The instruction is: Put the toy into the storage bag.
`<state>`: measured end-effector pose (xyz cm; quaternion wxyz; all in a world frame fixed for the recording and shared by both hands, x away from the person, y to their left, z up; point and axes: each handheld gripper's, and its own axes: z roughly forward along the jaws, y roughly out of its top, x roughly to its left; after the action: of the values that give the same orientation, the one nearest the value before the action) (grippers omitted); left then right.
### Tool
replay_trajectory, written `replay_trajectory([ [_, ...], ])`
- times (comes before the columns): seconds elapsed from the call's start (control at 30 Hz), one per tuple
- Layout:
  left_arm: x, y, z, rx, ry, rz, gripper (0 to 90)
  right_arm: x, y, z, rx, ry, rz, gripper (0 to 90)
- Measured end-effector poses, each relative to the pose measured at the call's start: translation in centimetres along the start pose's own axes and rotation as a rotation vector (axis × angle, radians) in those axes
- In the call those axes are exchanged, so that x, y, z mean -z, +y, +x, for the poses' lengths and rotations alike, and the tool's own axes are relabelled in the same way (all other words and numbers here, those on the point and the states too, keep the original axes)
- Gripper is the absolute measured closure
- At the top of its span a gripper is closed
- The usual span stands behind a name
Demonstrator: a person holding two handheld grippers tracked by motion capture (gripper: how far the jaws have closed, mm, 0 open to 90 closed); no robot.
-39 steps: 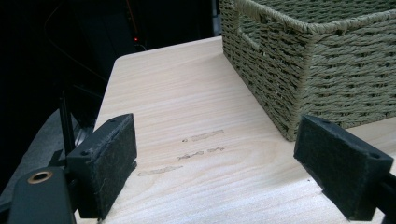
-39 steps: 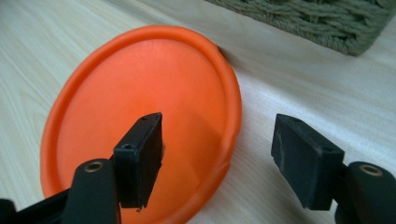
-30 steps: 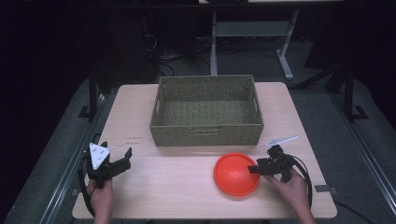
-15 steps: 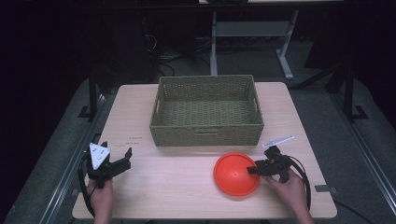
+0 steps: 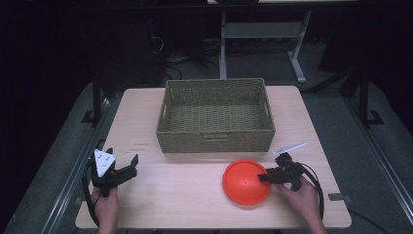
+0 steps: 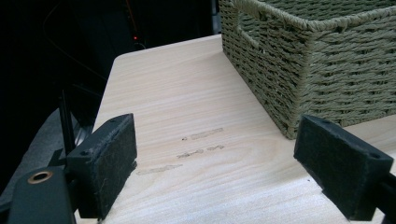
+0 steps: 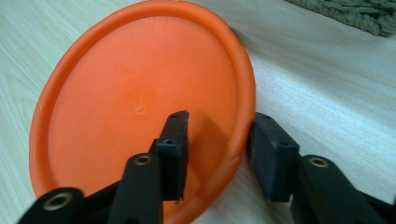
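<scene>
An orange plate [image 5: 246, 183] lies on the table's front right; in the right gripper view the orange plate [image 7: 135, 93] is tilted up from the wood. My right gripper [image 5: 265, 176] straddles its right rim. In its own view my right gripper [image 7: 218, 135] has one jaw inside the dish and one outside the rim. The jaws have just been closing, and small gaps still show beside the rim. My left gripper [image 5: 122, 163] rests at the front left, and in its own view the left gripper [image 6: 215, 149] stands open over bare wood.
A woven green basket [image 5: 214, 139] sits empty at the middle back of the wooden table [image 5: 170, 204], and its corner [image 6: 327, 70] is near the left gripper. A small white strip [image 5: 290, 147] lies behind the right gripper. Dark floor and stands surround the table.
The right gripper's jaws have drawn closer together around the plate's rim. Both hands and the plate have stayed in place.
</scene>
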<state>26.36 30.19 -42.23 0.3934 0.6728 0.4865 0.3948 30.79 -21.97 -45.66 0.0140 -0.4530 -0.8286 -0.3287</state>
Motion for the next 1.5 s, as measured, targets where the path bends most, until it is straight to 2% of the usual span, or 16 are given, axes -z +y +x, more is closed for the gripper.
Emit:
replay_trajectory([
  [0.17,0.0,0.0,-0.1,0.002,0.003,-0.011,12.7,0.6,-0.1,0.1,-0.003,0.008,-0.034,69.5],
  [0.37,0.0,0.0,0.1,-0.005,0.008,0.002,12.7,1.7,0.0,0.4,-0.015,0.031,-0.072,77.0],
  [0.43,0.0,0.0,0.1,0.009,0.009,-0.008,12.7,2.1,0.2,0.5,-0.003,0.042,-0.086,79.1],
  [0.57,0.0,-0.1,0.1,0.009,0.010,-0.006,12.7,2.8,0.7,1.2,0.026,0.053,-0.117,81.9],
  [0.7,0.0,0.0,-0.1,-0.002,0.004,-0.001,12.7,3.0,1.0,1.8,0.033,0.042,-0.110,82.1],
  [0.87,0.0,0.0,0.1,-0.003,0.007,0.001,12.7,3.8,1.7,2.6,0.054,0.082,-0.118,82.3],
  [1.23,0.2,0.0,0.0,0.013,0.007,-0.009,12.7,5.5,3.6,4.5,0.123,0.112,-0.111,82.3],
  [1.5,0.2,-0.1,0.1,0.011,0.007,-0.011,12.7,6.4,5.3,5.6,0.159,0.101,-0.095,82.3],
])
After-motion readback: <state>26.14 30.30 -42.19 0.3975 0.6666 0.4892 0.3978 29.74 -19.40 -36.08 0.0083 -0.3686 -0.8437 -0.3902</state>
